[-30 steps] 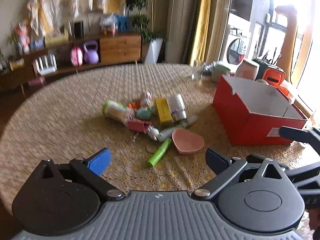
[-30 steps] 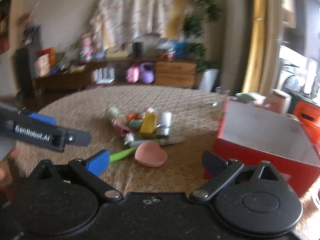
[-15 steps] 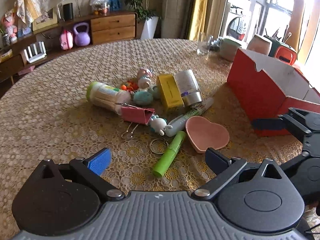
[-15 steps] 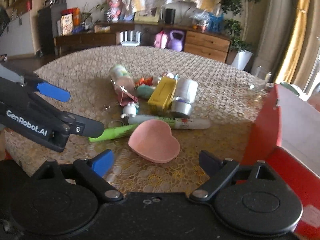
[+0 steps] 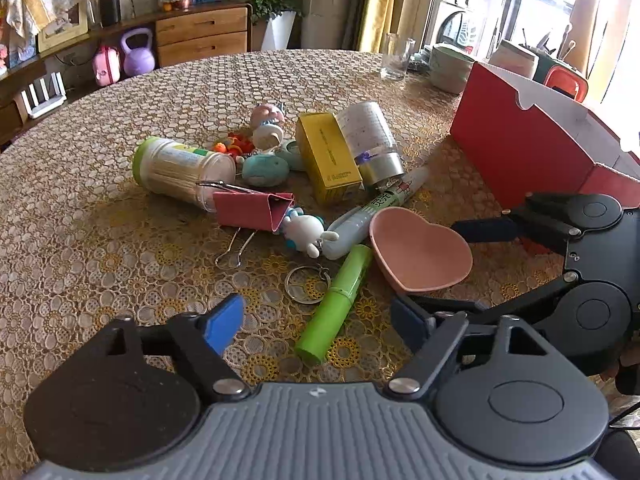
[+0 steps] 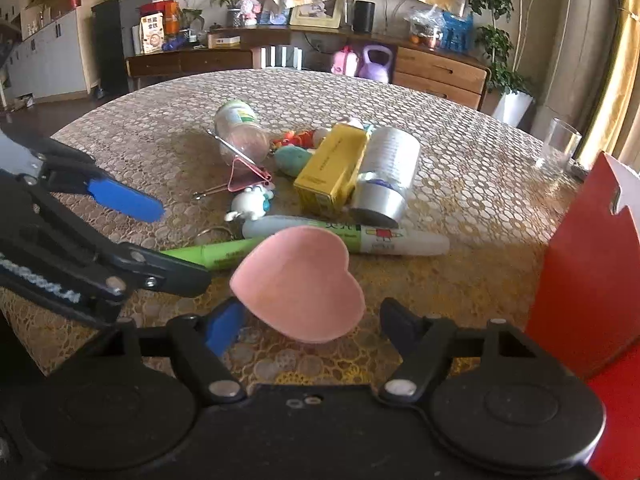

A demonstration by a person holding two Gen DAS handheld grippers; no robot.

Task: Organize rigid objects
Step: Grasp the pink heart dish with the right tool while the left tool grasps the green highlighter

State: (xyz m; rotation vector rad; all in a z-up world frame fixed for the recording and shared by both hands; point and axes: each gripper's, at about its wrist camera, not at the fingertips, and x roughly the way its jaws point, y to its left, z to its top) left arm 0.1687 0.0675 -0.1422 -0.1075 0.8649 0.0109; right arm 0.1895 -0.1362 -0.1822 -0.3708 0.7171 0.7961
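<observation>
A pile of small items lies mid-table. A green tube (image 5: 334, 300) points toward my left gripper (image 5: 316, 324), and its near end lies between the closing jaws; the pads stand clear of it. A pink heart-shaped dish (image 6: 300, 284) sits between the closing jaws of my right gripper (image 6: 312, 326), and I see no pad pressing on it. The left wrist view shows the right gripper (image 5: 426, 268) straddling that pink dish (image 5: 420, 258). In the right wrist view my left gripper (image 6: 182, 245) reaches in from the left over the green tube (image 6: 216, 256).
A red box (image 5: 520, 152) with a white inside stands at the right. Further back in the pile are a clear jar (image 5: 180, 170), a pink binder clip (image 5: 252, 212), a yellow carton (image 5: 328, 158), a silver can (image 5: 372, 144), a marker (image 5: 380, 204) and a white toy keychain (image 5: 304, 234). A glass (image 5: 396, 58) stands at the far edge.
Both grippers came down and closer to the pile. Their jaws narrowed, the left around the green tube's end and the right around the pink dish.
</observation>
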